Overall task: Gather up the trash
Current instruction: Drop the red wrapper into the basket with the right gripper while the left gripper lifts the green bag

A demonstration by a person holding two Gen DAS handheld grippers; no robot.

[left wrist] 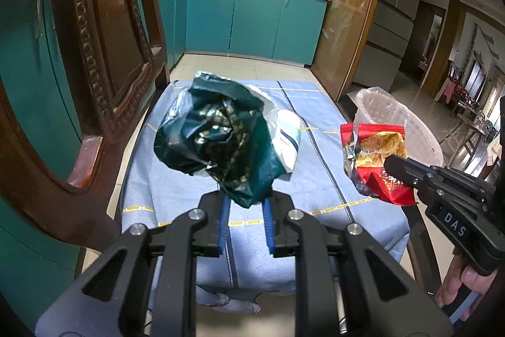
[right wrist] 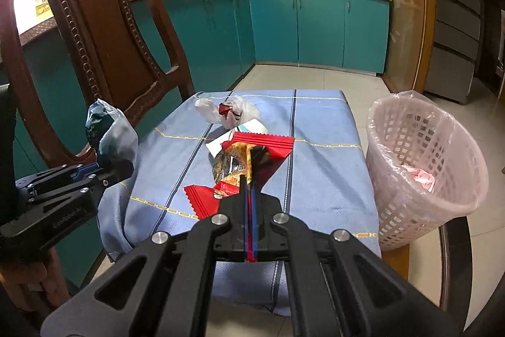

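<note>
My left gripper (left wrist: 244, 204) is shut on a crumpled dark green bag (left wrist: 217, 141) and holds it above the blue tablecloth (left wrist: 176, 188); it also shows in the right wrist view (right wrist: 110, 128). My right gripper (right wrist: 247, 182) is shut on a red snack wrapper (right wrist: 252, 160), held above the table; the wrapper also shows in the left wrist view (left wrist: 375, 163). The pink lined trash basket (right wrist: 419, 166) stands at the table's right edge with red scraps inside. A clear plastic bag (right wrist: 227, 111) and a white packet (right wrist: 249, 128) lie on the cloth.
A carved wooden chair (right wrist: 104, 30) stands close on the left of the table. Teal kitchen cabinets (right wrist: 315, 27) and a tiled floor lie beyond. A wooden door frame (right wrist: 401, 5) and a grey fridge (right wrist: 457, 15) are at the right.
</note>
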